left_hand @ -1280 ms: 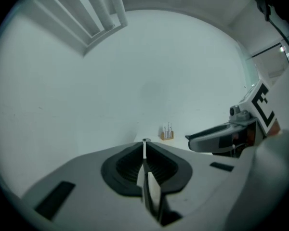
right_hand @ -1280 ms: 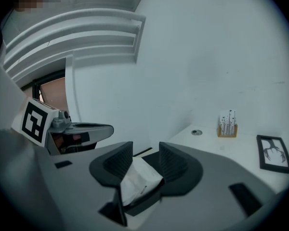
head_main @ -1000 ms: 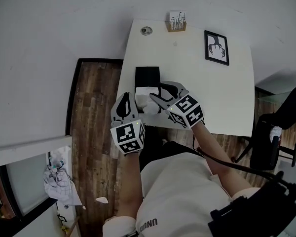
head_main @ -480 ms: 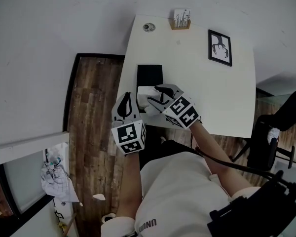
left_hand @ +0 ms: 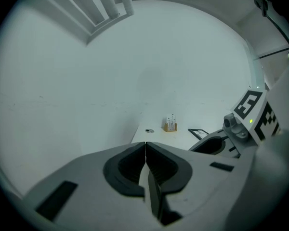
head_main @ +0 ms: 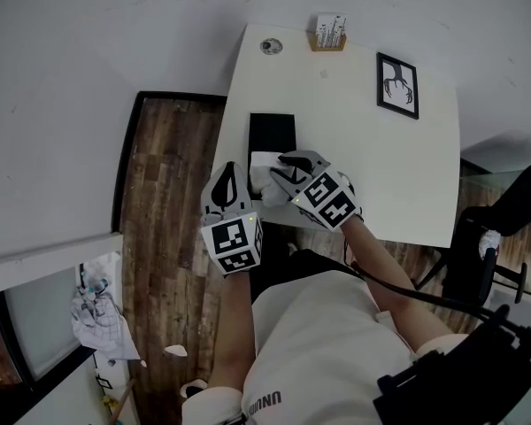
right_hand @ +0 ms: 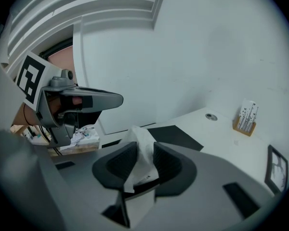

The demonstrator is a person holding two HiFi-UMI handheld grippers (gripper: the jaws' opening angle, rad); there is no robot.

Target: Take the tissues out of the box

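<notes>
A white tissue box (head_main: 265, 159) sits near the front left of the white table (head_main: 363, 175). A tuft of tissue (head_main: 259, 178) sticks up from it. My right gripper (head_main: 277, 166) hovers over the box. In the right gripper view the tissue (right_hand: 140, 141) stands between the right gripper's (right_hand: 144, 160) jaws, which are closing on it with a gap still between the pads. My left gripper (head_main: 227, 182) is beside the box at the table's left edge. Its jaws (left_hand: 145, 146) are shut with nothing in them.
A black mat (head_main: 273, 131) lies just behind the box. At the far edge stand a wooden card holder (head_main: 330, 34), a small round object (head_main: 271, 47) and a framed picture (head_main: 396, 84). A dark chair (head_main: 487, 246) is off the table's right; wooden floor (head_main: 168, 202) lies left.
The right gripper's jaws have narrowed around the tissue tuft over the box. The left gripper has stayed beside the box.
</notes>
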